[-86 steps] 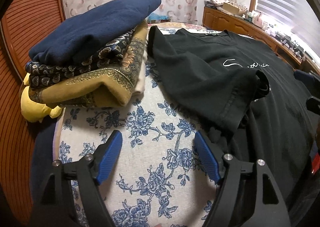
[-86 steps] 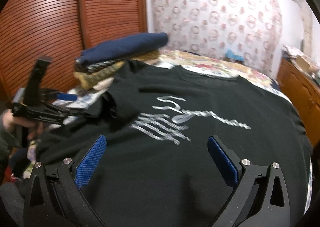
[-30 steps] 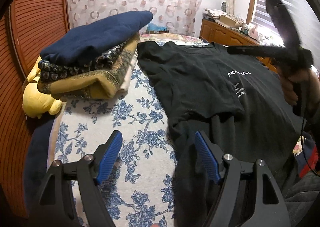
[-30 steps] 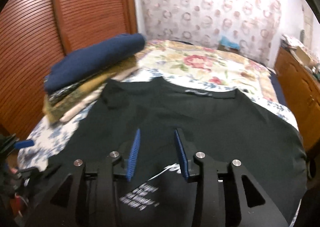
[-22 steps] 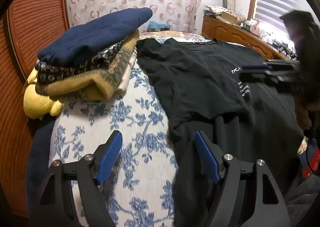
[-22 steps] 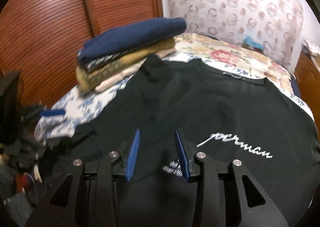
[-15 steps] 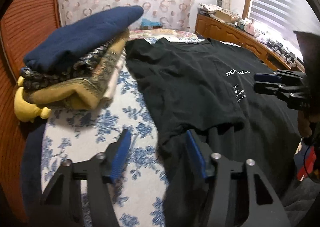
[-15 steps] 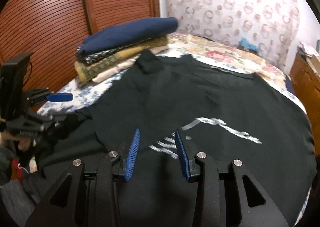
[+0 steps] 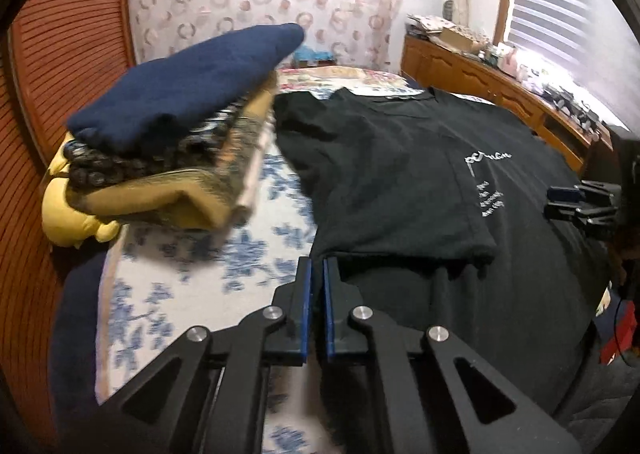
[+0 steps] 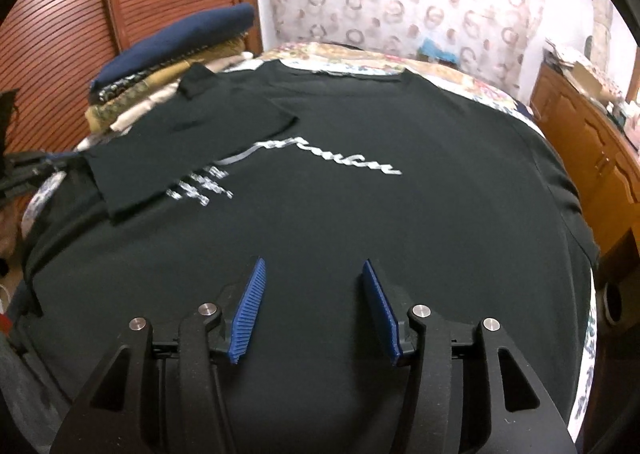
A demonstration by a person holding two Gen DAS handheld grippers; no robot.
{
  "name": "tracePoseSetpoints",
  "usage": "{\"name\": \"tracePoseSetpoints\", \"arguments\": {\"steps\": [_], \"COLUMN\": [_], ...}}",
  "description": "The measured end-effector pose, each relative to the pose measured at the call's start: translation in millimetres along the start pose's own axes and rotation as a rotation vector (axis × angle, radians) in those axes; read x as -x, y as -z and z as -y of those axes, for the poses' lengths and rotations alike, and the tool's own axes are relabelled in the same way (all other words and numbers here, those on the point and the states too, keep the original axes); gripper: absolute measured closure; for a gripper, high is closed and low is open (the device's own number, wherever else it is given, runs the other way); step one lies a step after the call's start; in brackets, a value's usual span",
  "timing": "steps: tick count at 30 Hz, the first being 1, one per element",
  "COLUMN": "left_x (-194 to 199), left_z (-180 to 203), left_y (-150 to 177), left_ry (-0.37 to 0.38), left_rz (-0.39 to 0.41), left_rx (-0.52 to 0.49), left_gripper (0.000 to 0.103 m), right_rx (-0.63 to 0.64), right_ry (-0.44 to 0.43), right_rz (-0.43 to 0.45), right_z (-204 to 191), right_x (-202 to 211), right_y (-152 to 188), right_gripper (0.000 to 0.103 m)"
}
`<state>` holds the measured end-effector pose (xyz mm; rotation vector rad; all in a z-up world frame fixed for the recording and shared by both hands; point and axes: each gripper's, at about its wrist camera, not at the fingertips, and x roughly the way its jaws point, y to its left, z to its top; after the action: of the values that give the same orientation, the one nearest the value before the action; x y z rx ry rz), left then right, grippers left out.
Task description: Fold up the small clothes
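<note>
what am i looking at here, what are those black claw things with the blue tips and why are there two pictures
The claws are handheld grippers, one in each of a person's hands, each carrying a wide-angle camera that looks along its two fingers. That gives two pictures of one bed.

In the left camera's picture, the left gripper has its blue pads nearly together at the edge of a black T-shirt; whether cloth is pinched between them is hard to tell. Beside it sits a stack of folded clothes on the floral bedspread.

In the right camera's picture, the right gripper is open above the same shirt, holding nothing. One side of the shirt is folded over its white lettering.
</note>
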<state>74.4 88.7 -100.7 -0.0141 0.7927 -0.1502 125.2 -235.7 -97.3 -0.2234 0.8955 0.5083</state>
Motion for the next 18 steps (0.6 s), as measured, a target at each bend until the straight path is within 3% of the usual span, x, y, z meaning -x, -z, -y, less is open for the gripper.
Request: {"name": "tracePoseSetpoints", "arguments": {"steps": [5,10,14,16,18], "left_x": [3.8,17.7,30.5,32.9,29.1], "left_z": [-9.6,0.5,13.6,21.9,32.8], "left_y": [2.7,-2.8,-14.0,-19.9,-27.5], "left_ry": [0.009,-0.002,0.034,0.059,0.087], "left_rz": [-0.007,0.026,0.075,0.086,0.082], "left_rx": [0.02,-0.008,-0.036,-0.061,-0.083], "left_gripper": [0.099,0.091,0.065,0.061,0.047], "right_rx": [-0.01,-0.02,-0.025,-0.024,-0.022], "right_ry": [-0.007,-0.014,-0.015,-0.013,-0.01], "right_rz": [0.016,0.024,0.027,0.027,0.027], "right_z": [3.3,3.0,2.9,3.3,2.6], "right_x": [1.6,0.5,0.8,0.9,1.0], "right_y": [3.0,3.4,4.1,4.5,4.7], "right_gripper": [0.051,0.049,0.049,0.049,0.049]}}
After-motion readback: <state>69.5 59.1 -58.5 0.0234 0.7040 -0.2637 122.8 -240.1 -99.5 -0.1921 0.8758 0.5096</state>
